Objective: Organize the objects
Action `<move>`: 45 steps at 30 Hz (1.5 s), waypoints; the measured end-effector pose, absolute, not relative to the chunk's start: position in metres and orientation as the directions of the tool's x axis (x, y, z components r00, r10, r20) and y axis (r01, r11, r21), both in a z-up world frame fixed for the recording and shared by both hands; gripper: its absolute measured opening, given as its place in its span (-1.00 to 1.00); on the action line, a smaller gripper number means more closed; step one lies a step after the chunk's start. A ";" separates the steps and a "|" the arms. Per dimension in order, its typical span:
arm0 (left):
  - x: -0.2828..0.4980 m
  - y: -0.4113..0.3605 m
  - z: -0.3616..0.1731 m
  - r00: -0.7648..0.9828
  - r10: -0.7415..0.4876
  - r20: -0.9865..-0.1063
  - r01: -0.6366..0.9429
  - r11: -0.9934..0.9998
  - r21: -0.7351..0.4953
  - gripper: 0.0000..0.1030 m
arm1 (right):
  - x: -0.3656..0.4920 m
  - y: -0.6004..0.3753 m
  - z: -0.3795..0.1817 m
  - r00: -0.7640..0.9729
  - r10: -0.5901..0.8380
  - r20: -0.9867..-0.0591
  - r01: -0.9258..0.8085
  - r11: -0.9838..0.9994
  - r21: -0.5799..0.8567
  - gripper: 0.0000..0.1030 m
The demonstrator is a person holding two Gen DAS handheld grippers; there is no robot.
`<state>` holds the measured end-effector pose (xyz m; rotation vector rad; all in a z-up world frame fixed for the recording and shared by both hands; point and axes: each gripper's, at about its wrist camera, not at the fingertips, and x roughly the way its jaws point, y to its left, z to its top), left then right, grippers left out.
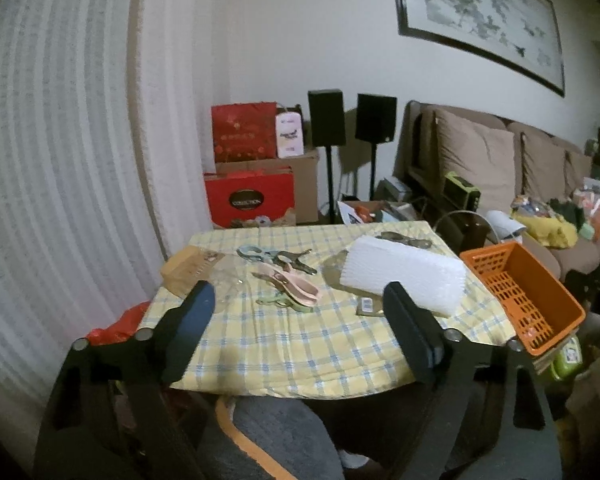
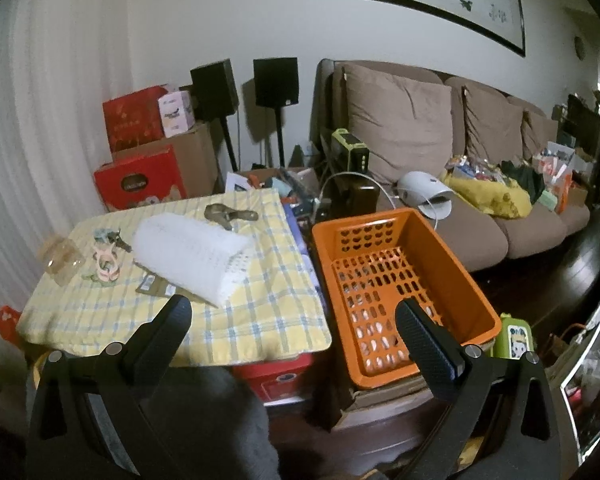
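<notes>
My left tool (image 1: 300,312) hung nearest, its two fingers apart with nothing between them, over the near edge of the desk (image 1: 284,356); my right tool (image 2: 296,326) stood likewise apart and empty, one finger over the cloth, the other over the one orange basket (image 2: 452,256). The basket sat just beside the desk's right edge, long axis running away from me, with nothing in it. On the desk lay one white foam stack (image 1: 404,272), long axis slanting toward the far left; a cluster of about four clips (image 1: 284,272) left of it; one brass clip (image 2: 230,214) behind; one clear jar (image 2: 62,266); and one wooden box (image 1: 184,270). The desk's near half lay free.
</notes>
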<state>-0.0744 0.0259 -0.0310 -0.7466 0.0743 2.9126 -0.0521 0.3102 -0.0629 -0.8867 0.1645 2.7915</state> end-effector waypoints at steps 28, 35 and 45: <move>-0.087 0.057 -0.021 -0.869 0.088 -0.486 -0.190 -0.968 0.164 -0.23 | -0.052 0.323 -0.043 -0.833 0.121 -0.540 -0.206 -0.974 0.099 0.19; -0.075 0.030 0.006 -0.951 0.070 -0.301 -0.095 -0.993 0.070 0.83 | -0.057 0.323 -0.023 -0.856 0.139 -0.498 -0.197 -0.978 0.064 0.68; -0.099 -0.002 0.005 -0.926 0.135 -0.354 -0.090 -0.986 -0.140 1.00 | -0.064 0.330 0.006 -0.882 0.186 -0.433 -0.232 -0.971 0.055 0.99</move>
